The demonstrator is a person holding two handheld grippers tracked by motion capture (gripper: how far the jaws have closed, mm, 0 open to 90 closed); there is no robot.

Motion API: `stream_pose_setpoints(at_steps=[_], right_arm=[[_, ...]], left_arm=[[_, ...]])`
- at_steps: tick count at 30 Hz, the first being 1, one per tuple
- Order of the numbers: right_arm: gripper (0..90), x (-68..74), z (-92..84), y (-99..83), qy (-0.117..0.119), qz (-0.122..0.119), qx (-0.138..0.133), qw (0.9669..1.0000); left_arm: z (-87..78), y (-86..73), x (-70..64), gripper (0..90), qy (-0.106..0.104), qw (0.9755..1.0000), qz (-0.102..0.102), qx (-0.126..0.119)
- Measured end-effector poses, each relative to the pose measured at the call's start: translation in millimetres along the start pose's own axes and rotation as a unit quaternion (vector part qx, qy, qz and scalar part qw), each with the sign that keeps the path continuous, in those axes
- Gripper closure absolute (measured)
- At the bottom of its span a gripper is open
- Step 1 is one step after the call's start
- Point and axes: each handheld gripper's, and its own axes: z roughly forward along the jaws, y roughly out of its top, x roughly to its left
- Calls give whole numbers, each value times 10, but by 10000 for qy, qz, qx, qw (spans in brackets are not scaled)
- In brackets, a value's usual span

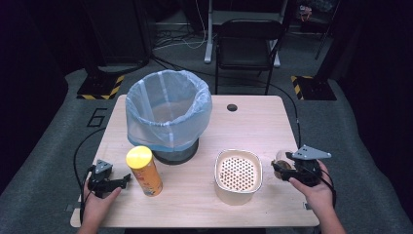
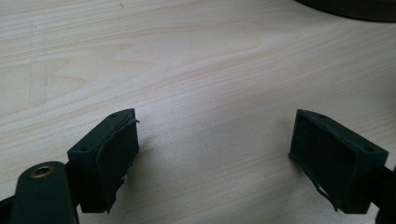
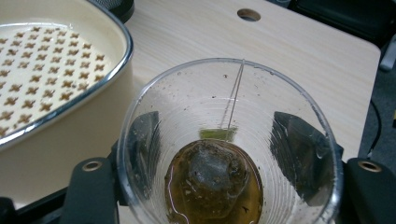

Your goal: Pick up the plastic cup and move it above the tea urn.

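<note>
- High view: right claw [image 1: 284, 168] sits just right of the cream strainer basket with the perforated insert [image 1: 238, 176], closed round a clear plastic cup [image 1: 281, 163]. Judged reason: the cup is held level beside the basket so its contents can be tipped onto the perforated insert, liquid draining through and solids staying on top.
- High view: left claw [image 1: 127, 179] rests low on the pale wooden table [image 1: 253, 122], well left of the basket, just beside the yellow-lidded orange cylindrical crisp can [image 1: 144, 171] and aimed at it. It grips nothing. Probably parked, or lined up to take the can.
- High view: the round bin lined with a translucent blue bag [image 1: 168, 114] stands behind and to the left of the basket, mouth open; a likely destination for waste.
- Left gripper view: jaws spread wide apart with bare table [image 2: 196, 70] between them, pads empty. The dark edge at top right is probably the bin's base; I cannot tell for certain.
- Right gripper view: both jaws press the cup's [image 3: 229, 140] wall from outside, seen through the plastic. Inside, a wet brown tea bag [image 3: 210, 175] lies in amber liquid at the bottom, its string up to the rim. The basket's rim [image 3: 93, 95] lies just beside the cup. Upright hold keeps the liquid in.
</note>
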Motion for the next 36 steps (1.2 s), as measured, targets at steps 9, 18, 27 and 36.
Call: stream_pose_setpoints(at_steps=[9, 18, 27, 36], right_arm=[[336, -56, 33, 266, -80, -460, -71, 9989], [339, -62, 58, 481, -100, -908, -193, 9956], [339, -84, 102, 631, 56, -1092, -330, 9935], [339, 7, 99, 815, 65, -1488, -522, 9875]], left_arm=[[0, 0, 0, 150, 1, 10000, -1, 0], [0, 0, 0, 151, 1, 10000, -2, -1], [0, 0, 0, 151, 0, 10000, 1, 2], [0, 0, 0, 151, 0, 10000, -1, 0]])
